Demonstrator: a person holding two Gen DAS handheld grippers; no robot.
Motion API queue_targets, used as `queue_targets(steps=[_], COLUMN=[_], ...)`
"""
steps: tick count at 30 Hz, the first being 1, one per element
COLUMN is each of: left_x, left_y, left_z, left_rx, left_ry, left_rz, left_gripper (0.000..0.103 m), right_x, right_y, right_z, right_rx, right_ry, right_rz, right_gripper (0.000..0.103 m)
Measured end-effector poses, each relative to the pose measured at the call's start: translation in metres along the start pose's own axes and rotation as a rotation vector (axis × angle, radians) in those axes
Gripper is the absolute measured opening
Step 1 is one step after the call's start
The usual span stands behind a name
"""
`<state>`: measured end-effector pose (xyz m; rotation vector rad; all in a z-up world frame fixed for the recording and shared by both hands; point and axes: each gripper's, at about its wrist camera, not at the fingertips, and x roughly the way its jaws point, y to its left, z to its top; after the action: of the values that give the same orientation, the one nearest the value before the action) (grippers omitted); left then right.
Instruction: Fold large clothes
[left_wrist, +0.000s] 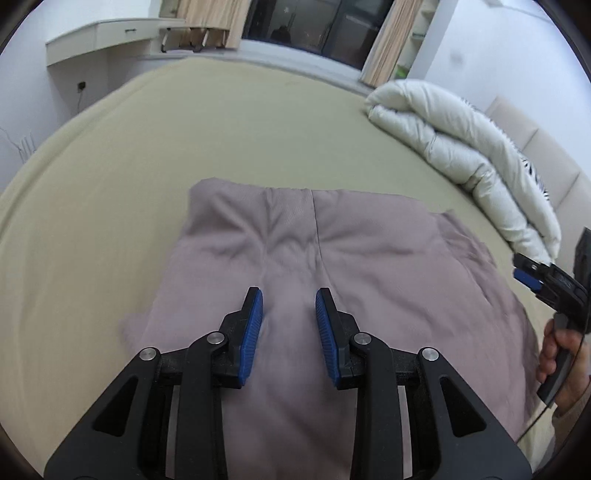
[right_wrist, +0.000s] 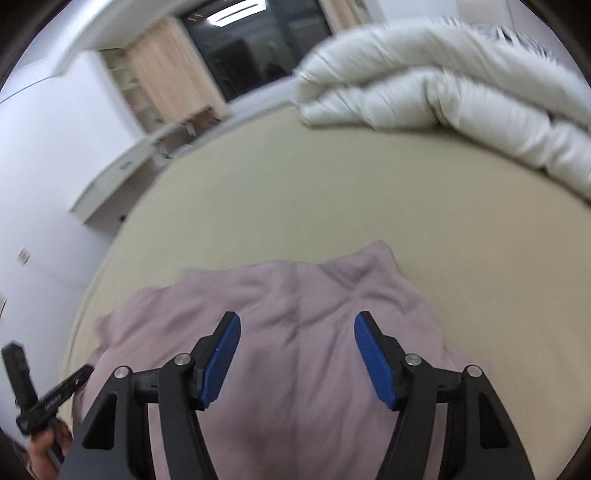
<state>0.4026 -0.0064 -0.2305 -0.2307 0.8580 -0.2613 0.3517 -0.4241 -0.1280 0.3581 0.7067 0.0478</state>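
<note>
A mauve garment (left_wrist: 332, 258) lies folded on a beige bed (left_wrist: 184, 129), with a seam running down its middle. My left gripper (left_wrist: 289, 297) is open and empty above the garment's near part. My right gripper (right_wrist: 297, 321) is open wider and empty, also above the garment (right_wrist: 295, 314). The right gripper shows at the right edge of the left wrist view (left_wrist: 532, 273), held in a hand. The left gripper shows at the lower left of the right wrist view (right_wrist: 48, 398).
A rolled white duvet (left_wrist: 461, 140) lies along the bed's right side by a padded headboard (left_wrist: 535, 147); it shows in the right wrist view (right_wrist: 461, 92) too. A white desk (left_wrist: 103, 37), curtains and a dark window (left_wrist: 306, 26) stand beyond the bed.
</note>
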Motion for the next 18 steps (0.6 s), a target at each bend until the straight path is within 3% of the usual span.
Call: queue_targets(steps=[3,5,6,8,11,14,17,18], left_x=[-0.006,0.002,0.005,0.015,0.021,-0.021,-0.058,-0.072], left_y=[0.006,0.013,0.016,0.012,0.006,0.026,0.044,0.053], left_z=[-0.030,-0.045,-0.048,-0.050,-0.057,-0.072,-0.071,-0.073], left_rx=[0.002,0.015,0.009,0.007,0.028,-0.006,-0.047,-0.066], left_ry=[-0.043,-0.078,-0.102,-0.131,-0.143,-0.085,-0.068,-0.071], left_rz=[-0.012,-0.015,-0.029,-0.029,0.000,-0.012,-0.039,-0.035], left_gripper=[0.029,0.029,0.029,0.029,0.029,0.029,0.030,0.039], right_x=[-0.044,-0.029,-0.018,-0.023,-0.020,-0.028,-0.056,-0.068], right_y=[0.008,0.000,-0.010,-0.022,-0.019,-0.017,-0.026,-0.034], right_z=[-0.043,-0.071,-0.087,-0.105,-0.105,-0.099,-0.088,-0.084], right_rx=[-0.080,-0.124,-0.123,-0.116,-0.127,-0.108,-0.020,0.020], right_ry=[-0.075,-0.009,0.001,-0.122,-0.132,-0.086,-0.062,-0.082], right_rz=[-0.041,-0.121,-0.116,-0.069,-0.106,-0.121,-0.044,0.002], right_gripper=[0.094,0.096,0.096,0.096,0.098,0.098,0.097,0.100])
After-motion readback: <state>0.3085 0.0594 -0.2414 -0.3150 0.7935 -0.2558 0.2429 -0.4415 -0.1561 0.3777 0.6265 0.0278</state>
